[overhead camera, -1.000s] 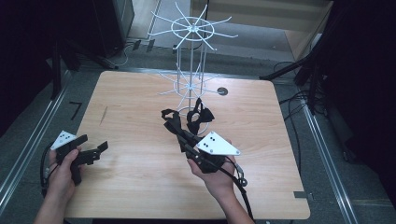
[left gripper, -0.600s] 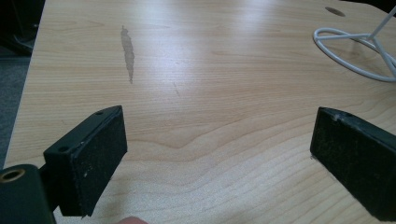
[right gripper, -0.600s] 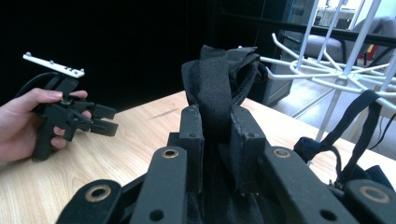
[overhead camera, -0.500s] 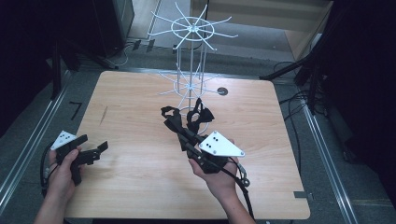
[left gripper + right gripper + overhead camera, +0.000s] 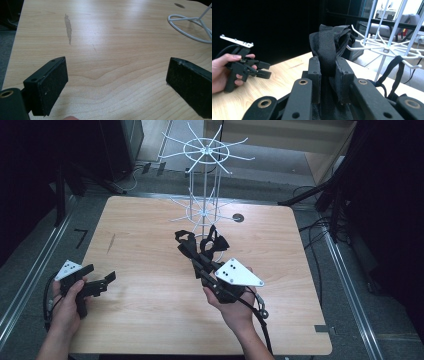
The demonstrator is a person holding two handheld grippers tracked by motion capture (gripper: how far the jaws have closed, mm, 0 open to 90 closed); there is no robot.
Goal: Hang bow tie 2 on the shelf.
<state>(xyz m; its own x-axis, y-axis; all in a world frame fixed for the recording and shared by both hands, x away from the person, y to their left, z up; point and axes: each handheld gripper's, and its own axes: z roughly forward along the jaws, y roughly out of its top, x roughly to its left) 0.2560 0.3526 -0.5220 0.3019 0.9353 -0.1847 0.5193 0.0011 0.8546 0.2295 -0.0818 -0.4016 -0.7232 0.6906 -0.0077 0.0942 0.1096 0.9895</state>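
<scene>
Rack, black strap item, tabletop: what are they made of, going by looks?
Rack: looks like thin metal wire with a glossy white coating; slim round rods and hooked arms. Black strap item in the right tongs: matte soft fabric, probably elastic or felt-like; it folds and droops, with a fuzzy surface. Tabletop: light wood grain, likely laminate or veneer; smooth, faint sheen.

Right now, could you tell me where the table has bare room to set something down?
The wood between the left gripper and the right gripper is bare, as is the table's far-left part beyond the grey smear. It is crowded mid-table, around the white wire rack and the black fabric.
</scene>
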